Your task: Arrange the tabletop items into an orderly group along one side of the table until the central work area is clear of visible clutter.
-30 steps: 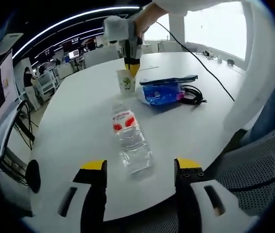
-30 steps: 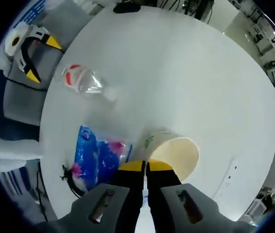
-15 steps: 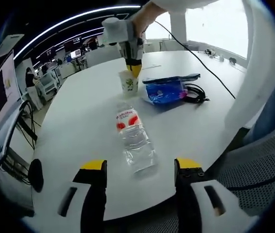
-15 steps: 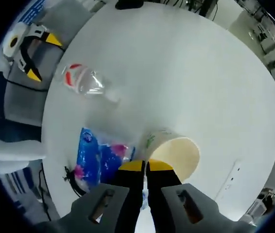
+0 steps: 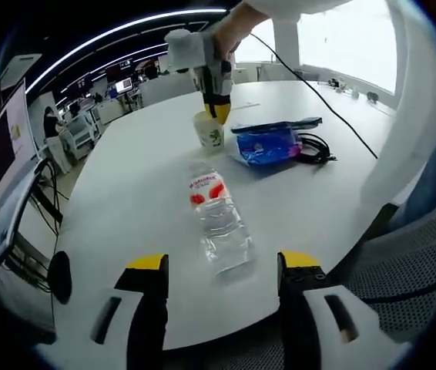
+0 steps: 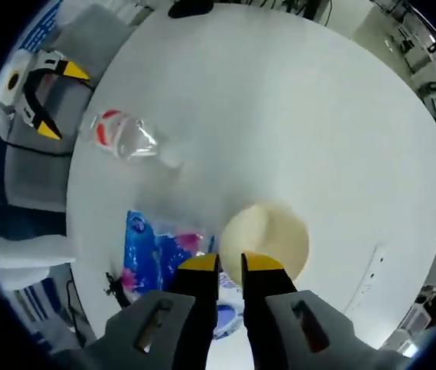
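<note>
near the table (image 5: 118, 208) edge, a clear bottle (image 5: 218, 223) lies on its side ahead of the wide-open, empty left gripper (image 5: 222, 266). beyond it, a blue packet (image 5: 268, 146) beside a black cable (image 5: 310, 146). farthest, an upright paper cup (image 6: 266, 239); the right gripper (image 6: 229, 262), jaws slightly parted, straddles its rim.

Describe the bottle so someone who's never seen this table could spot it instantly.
On the big round white table, the bottle lies on its side near the edge closest to the left gripper, apart from the paper cup and blue packet farther in. It is the only clear plastic item, crinkled, with a red and white label.
</note>
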The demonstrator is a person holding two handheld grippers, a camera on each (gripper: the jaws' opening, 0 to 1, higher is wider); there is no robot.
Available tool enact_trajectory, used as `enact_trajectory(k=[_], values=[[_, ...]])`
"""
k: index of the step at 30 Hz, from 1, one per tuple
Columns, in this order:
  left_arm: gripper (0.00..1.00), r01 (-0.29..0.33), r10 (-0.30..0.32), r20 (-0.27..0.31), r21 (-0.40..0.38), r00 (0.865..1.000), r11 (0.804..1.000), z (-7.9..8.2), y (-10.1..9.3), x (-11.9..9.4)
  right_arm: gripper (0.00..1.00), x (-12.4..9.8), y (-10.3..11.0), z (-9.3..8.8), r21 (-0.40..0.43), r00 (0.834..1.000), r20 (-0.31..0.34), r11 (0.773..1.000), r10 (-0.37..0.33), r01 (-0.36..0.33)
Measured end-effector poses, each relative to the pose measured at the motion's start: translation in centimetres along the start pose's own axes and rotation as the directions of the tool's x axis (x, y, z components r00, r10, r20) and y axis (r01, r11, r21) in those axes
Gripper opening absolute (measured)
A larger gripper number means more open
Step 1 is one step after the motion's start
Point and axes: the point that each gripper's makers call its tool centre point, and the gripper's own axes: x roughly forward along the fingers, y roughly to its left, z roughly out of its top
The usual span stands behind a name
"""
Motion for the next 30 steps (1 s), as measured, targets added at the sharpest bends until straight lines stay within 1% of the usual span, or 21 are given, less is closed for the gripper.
enact_trajectory(k=[3,7,11,15,16,19,22,25,30], values=[[0.57,-0.013,0.013,-0.002,-0.011,1.0,1.0,0.0,0.3,-0.1,0.17,-0.2,-0.1,0.0,0.014,1.0,0.007,1.0,-0.018,0.018],[0.57,-0.014,0.014,-0.003,-0.015,1.0,1.0,0.0,0.3,-0.1,0.19,-0.6,0.1,0.4,0.052,0.999,0.044,0.999,-0.015,0.012],[0.57,-0.008,0.008,-0.01,0.0,1.0,1.0,0.0,0.1,-0.1,0.22,-1.3,0.2,0.3,0.063,0.998,0.055,0.998,-0.031,0.028],[0.57,-0.007,0.007,-0.006,-0.001,1.0,1.0,0.1,0.1,-0.2,0.24,-2.0,0.5,0.4,0.089,0.997,0.073,0.995,-0.039,0.033],[0.57,-0.008,0.008,-0.005,-0.002,1.0,1.0,0.1,0.1,-0.2,0.25,-2.5,0.7,0.6,0.105,0.995,0.091,0.994,-0.051,0.042],[0.58,-0.007,0.007,0.004,-0.004,1.0,1.0,0.3,0.1,-0.3,0.28,-3.3,1.2,0.6,0.108,0.992,0.109,0.993,-0.063,0.051],[0.59,-0.005,0.005,0.014,-0.002,1.0,1.0,0.6,0.0,-0.4,0.33,-4.1,1.5,0.5,0.134,0.989,0.125,0.989,-0.081,0.064],[0.6,-0.006,0.006,0.023,-0.001,1.0,1.0,0.7,0.0,-0.5,0.34,-4.9,2.3,0.5,0.152,0.985,0.15,0.986,-0.091,0.068],[0.61,-0.003,0.003,0.031,0.0,1.0,1.0,0.9,-0.1,-0.6,0.39,-6.0,3.1,0.0,0.176,0.977,0.177,0.981,-0.116,0.085]])
